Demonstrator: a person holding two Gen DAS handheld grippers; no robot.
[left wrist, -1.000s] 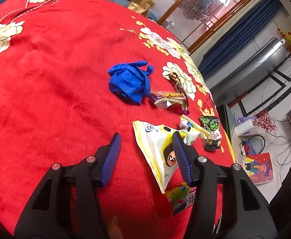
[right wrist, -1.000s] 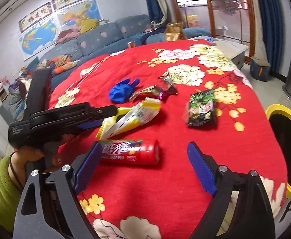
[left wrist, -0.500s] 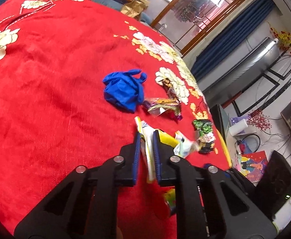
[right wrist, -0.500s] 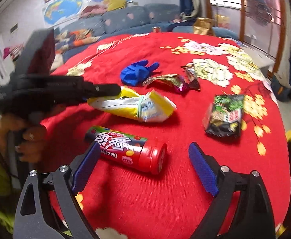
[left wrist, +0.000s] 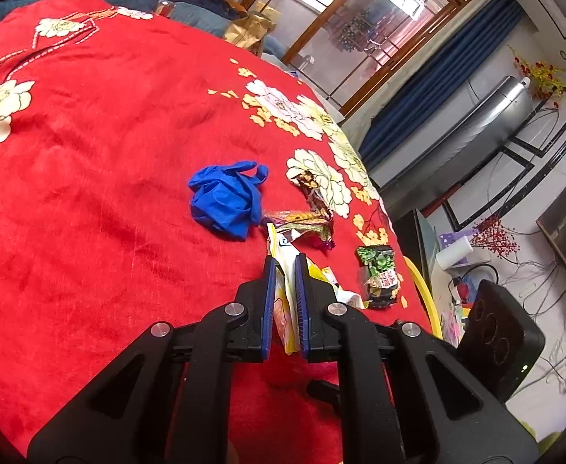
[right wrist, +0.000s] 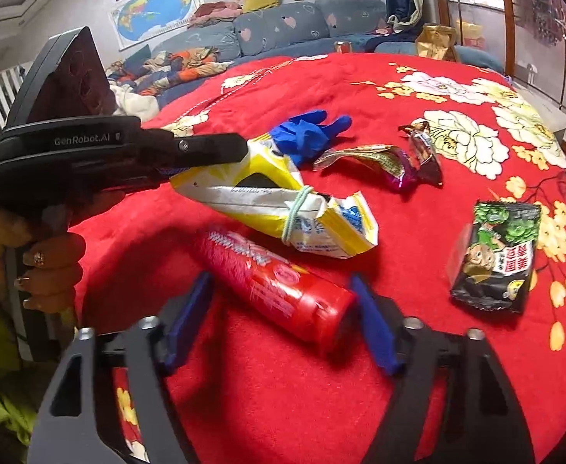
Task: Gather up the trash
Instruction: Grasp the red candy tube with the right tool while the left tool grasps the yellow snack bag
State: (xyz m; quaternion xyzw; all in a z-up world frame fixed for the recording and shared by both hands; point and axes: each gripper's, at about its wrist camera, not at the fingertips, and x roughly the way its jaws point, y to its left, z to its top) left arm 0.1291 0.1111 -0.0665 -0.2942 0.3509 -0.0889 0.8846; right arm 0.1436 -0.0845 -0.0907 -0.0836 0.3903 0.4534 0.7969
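L gripper [left wrist: 284,270] was clamped on the yellow-white snack bag [right wrist: 283,201]; R gripper [right wrist: 281,317] had just been narrowing, jaws straddling the red snack tube [right wrist: 275,290], pads not yet seen pressing it. Tube lay at 6 o'clock on the red floral cloth [left wrist: 89,154], bag just beyond it. Judgement: squeeze mid-tube, square across, since a round can could roll; lift the bag slowly, as its tied end looked floppy. R view showed the tube, the person's hand [right wrist: 43,266] and the bag's whole length; L view showed the yellow bin rim [left wrist: 424,290] at 3 o'clock past the table edge, plus the blue glove [left wrist: 224,201].
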